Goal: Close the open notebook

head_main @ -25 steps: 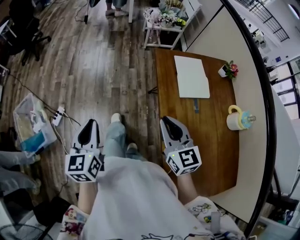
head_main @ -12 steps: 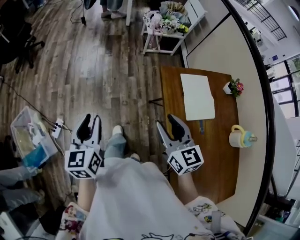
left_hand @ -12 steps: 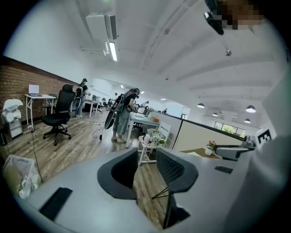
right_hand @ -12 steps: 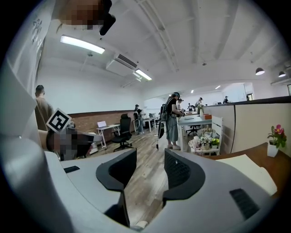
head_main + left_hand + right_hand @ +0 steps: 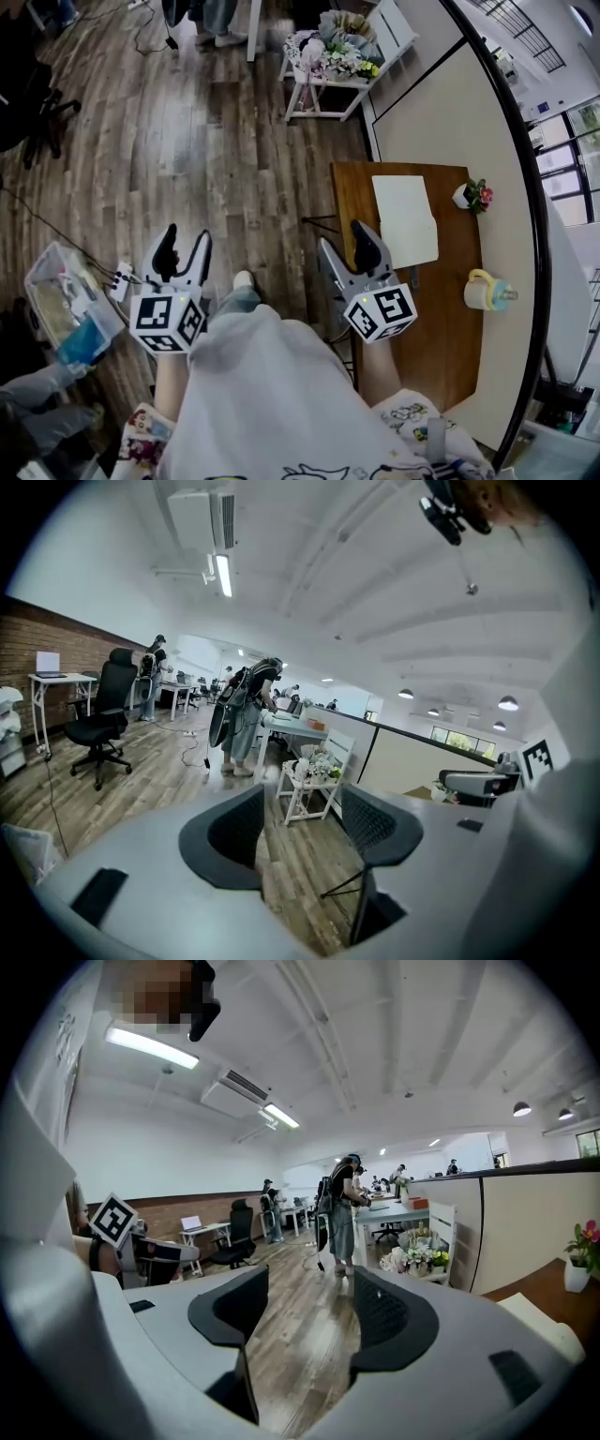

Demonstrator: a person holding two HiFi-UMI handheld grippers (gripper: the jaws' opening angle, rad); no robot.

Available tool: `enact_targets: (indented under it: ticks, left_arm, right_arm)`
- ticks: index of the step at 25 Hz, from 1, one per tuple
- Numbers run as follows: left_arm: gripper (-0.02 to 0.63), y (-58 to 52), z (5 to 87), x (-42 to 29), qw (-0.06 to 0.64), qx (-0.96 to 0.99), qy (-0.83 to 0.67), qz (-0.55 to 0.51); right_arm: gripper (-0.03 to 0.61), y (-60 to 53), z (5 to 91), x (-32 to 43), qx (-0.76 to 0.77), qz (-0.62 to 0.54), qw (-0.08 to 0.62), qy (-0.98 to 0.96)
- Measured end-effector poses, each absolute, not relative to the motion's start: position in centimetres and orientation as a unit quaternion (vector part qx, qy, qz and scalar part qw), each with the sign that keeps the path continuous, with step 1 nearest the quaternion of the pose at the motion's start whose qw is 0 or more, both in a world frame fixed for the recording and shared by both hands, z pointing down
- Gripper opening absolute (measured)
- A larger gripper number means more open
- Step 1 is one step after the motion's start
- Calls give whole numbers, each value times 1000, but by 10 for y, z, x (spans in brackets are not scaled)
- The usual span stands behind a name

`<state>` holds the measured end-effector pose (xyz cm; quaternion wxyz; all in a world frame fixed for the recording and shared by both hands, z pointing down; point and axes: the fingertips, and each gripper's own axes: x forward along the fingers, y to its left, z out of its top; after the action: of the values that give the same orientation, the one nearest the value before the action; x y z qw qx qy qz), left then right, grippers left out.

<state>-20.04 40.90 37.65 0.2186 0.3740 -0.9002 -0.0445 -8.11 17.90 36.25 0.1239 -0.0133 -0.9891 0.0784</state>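
Note:
The white notebook [image 5: 405, 220] lies flat on the brown wooden desk [image 5: 448, 352] at the right of the head view. My right gripper [image 5: 345, 246] hangs at the desk's near left edge, short of the notebook and not touching it. Its jaws have just been opening and hold nothing [image 5: 309, 1288]. My left gripper [image 5: 185, 242] is over the wooden floor, far left of the desk. Its jaws have also just been opening, with only floor showing between them [image 5: 300, 803].
A yellow-and-white mug [image 5: 487, 292] and a small potted flower [image 5: 473, 196] stand on the desk's far side. A white rack of flowers [image 5: 328, 56] is beyond the desk. A clear plastic box [image 5: 66, 309] and a power strip [image 5: 120, 279] lie on the floor at left.
Both grippers went from shut to open. The person has walked forward, so the desk and notebook have shifted right and down in the head view, and the right gripper now reaches the desk's edge.

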Motion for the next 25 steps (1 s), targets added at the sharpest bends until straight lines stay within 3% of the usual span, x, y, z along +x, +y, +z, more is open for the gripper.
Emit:
enact_targets:
  ticks: [17,25]
  left_arm:
    - [314,373,407,-230,257,436,-862,-24]
    - [318,278,405,-254,244,485,-839,0]
  right_arm:
    - [276,144,392,-73,92,129,164,-974]
    - [276,66,398,-75,146,157,130,-968]
